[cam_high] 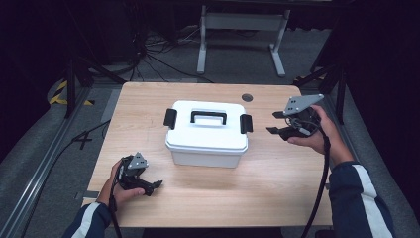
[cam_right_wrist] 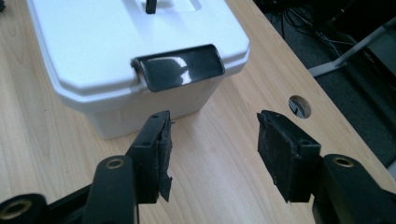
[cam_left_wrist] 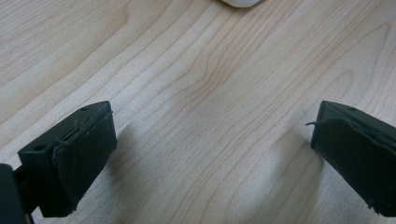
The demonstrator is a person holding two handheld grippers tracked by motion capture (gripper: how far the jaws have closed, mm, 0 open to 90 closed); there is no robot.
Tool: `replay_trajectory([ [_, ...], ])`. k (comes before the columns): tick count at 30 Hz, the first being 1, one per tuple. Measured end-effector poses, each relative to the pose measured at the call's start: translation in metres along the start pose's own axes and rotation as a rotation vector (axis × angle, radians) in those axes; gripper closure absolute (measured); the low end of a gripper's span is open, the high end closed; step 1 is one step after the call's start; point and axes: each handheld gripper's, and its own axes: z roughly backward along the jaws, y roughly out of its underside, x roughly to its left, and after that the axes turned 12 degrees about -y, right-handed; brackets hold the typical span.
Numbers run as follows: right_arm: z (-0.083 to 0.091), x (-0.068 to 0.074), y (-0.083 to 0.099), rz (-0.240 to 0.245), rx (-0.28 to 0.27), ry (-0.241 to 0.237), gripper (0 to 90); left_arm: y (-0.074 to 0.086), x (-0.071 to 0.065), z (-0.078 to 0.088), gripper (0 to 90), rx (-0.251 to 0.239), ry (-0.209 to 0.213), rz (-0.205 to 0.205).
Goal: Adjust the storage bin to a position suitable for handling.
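My left tongs [cam_high: 154,185] rest gaping at lower left on the pale wooden counter [cam_high: 277,183]; my right tongs [cam_high: 274,122] hover parted beside the white lidded plastic box [cam_high: 207,134].

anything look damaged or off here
The rubber pad on the right gripper is torn: a ragged flap hangs off one jaw's inner face. The left gripper pads look frayed at their edges too. The white storage box sits square, lid on, both black latches down.

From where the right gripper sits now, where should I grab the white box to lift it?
Take the black handle on the lid of the box, from straight above. It lies across the lid's middle with a gap under it; the right gripper is open.
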Motion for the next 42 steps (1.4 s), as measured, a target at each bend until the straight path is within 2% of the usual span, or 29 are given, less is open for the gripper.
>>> replay_trajectory([
  [12, -0.012, -0.001, -0.031, 0.049, 0.024, -0.018, 44.3, 0.001, 0.001, 0.001, 0.6, -0.002, -0.007, -0.011],
  [19, -0.023, -0.001, -0.049, 0.079, 0.041, -0.043, 44.3, 0.001, 0.0, 0.001, 0.6, -0.004, -0.004, -0.001],
  [42, -0.05, -0.001, -0.083, 0.136, 0.086, -0.089, 45.1, 0.004, 0.0, 0.003, 0.6, -0.004, -0.01, 0.007],
])
